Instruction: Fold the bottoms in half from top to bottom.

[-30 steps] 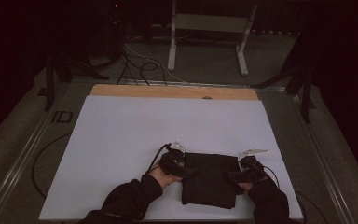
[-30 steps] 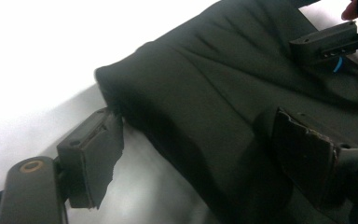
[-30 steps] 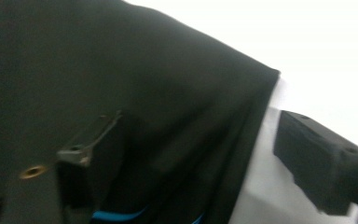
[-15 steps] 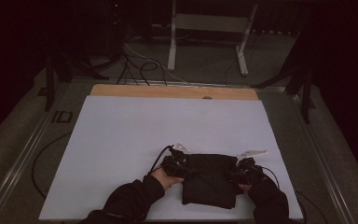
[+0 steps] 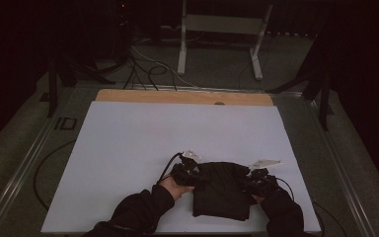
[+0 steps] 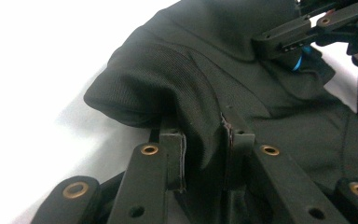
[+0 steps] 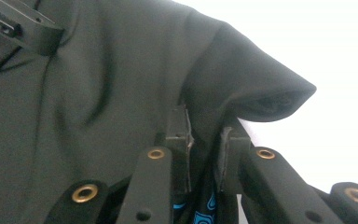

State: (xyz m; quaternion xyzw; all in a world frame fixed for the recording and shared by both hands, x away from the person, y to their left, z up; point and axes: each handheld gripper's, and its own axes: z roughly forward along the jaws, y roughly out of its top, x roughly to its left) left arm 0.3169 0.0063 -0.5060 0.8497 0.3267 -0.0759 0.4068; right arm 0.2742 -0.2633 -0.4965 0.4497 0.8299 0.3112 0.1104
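A black folded garment [image 5: 222, 190] lies on the white table sheet [image 5: 177, 133] near the front edge. My left gripper [image 5: 187, 175] sits at its far left corner and my right gripper [image 5: 257, 181] at its far right corner. In the left gripper view the jaws have just been closing, and my left gripper [image 6: 206, 140] now pinches a raised fold of the black cloth [image 6: 191, 79]. In the right gripper view the jaws have likewise just been closing. There my right gripper [image 7: 205, 130] squeezes a fold of the cloth [image 7: 121, 70], with a blue print [image 7: 200, 212] showing below.
A wooden strip [image 5: 182, 97] runs along the table's far edge. Cables [image 5: 148, 69] and a metal stand [image 5: 222, 29] are on the floor behind it. A cable [image 5: 44, 168] loops off the table's left side. The sheet stretches bare to the left and far side.
Both hands stay at the garment's far corners. The grippers have nudged slightly inward onto the cloth, which looks a bit more bunched between them.
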